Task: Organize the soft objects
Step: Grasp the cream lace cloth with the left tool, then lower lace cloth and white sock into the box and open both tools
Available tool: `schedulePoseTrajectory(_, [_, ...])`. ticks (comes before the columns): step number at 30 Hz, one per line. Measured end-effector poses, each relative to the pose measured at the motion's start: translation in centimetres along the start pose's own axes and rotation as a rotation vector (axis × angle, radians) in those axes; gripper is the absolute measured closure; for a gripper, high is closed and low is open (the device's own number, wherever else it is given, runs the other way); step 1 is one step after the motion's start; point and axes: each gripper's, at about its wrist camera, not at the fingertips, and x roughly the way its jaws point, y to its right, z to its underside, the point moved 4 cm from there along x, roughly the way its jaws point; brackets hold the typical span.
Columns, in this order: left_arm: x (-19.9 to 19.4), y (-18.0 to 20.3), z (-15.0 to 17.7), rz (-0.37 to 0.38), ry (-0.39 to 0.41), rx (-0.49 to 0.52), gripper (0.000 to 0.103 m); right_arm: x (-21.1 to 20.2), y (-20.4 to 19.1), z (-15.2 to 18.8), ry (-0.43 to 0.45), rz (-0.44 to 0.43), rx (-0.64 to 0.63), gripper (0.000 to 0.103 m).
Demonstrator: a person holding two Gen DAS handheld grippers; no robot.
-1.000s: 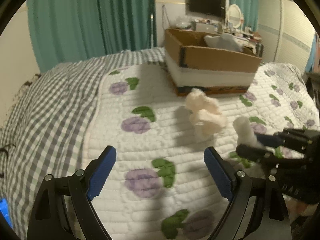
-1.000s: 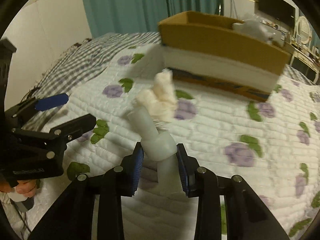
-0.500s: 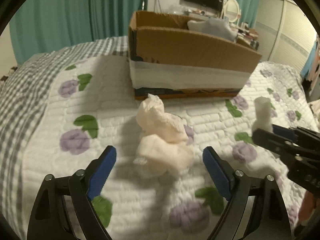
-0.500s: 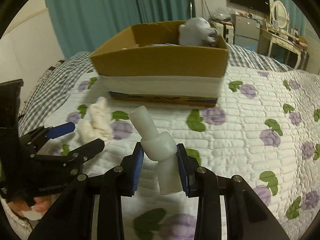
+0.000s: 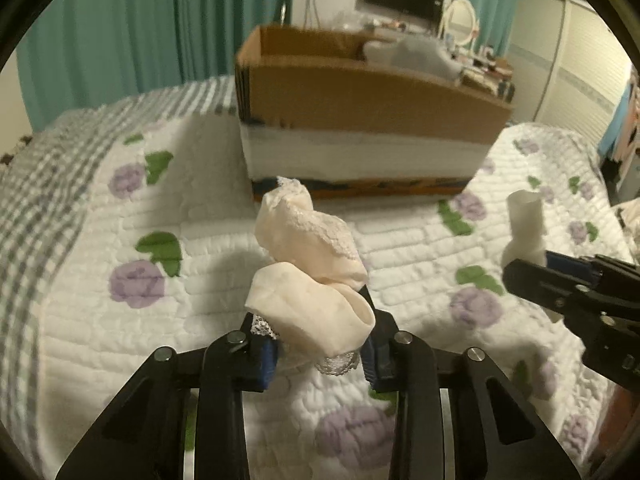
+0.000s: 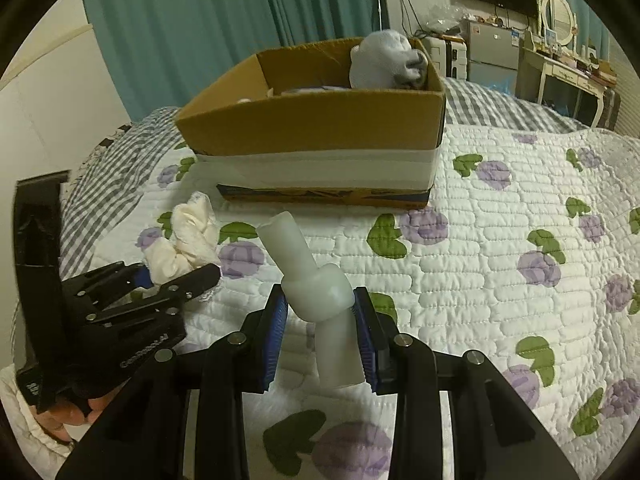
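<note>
Task partly done, by judgement. Already in the cardboard box: a grey-white rolled sock bundle at the far right corner, plus paler items barely visible on the floor of the box, too small to identify. Not yet boxed: two soft items, one per gripper.

Left gripper: narrowed onto a cream lace-trimmed sock bundle, blue pads pressing the lower end, lace edge poking out at both pads. Long axis roughly along the fingers; free end leaning toward 11 o'clock in the left wrist view, aimed at the near wall of the box. Cannot tell whether lifted off the quilt or resting on it.

Right gripper: clamped on a white knotted sock roll, pads on the thick knot at mid-length. Long axis tilted; upper end toward 11 o'clock in the right wrist view, lower end toward 5 o'clock and hanging past the pads. Appears clear of the quilt.

Box at 12 o'clock from both grippers, standing on the flowered quilt, open top. Both bundles near it, neither over the rim.

Remaining, as judged: carry both over the near wall and release inside.
</note>
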Motion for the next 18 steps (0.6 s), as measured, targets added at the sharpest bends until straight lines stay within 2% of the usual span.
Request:
schedulePoseTrajectory(7, [-5.2,1.6,-0.9,-0.012,0.066,0.063,0.071,-3.2,-1.0,-0.2,0.044,-0.002,-0.023,0.07])
schedulePoseTrajectory(10, [-7.0,2.1,-2.2,0.0,0.1,0.076,0.071,-4.7,-1.4,-1.2,0.069,-0.008,-0.047,0.07])
schedulePoseTrajectory(14, [-8.6,2.7,-5.3,0.008,0.158,0.093,0.071,-6.4,-1.8,-3.8,0.117,-0.013,-0.102,0.07])
schedulePoseTrajectory(18, [-8.9,3.0,-9.1,0.001,0.207,0.104,0.071,-7.7,-1.6,-8.1,0.176,-0.021,-0.144,0.07])
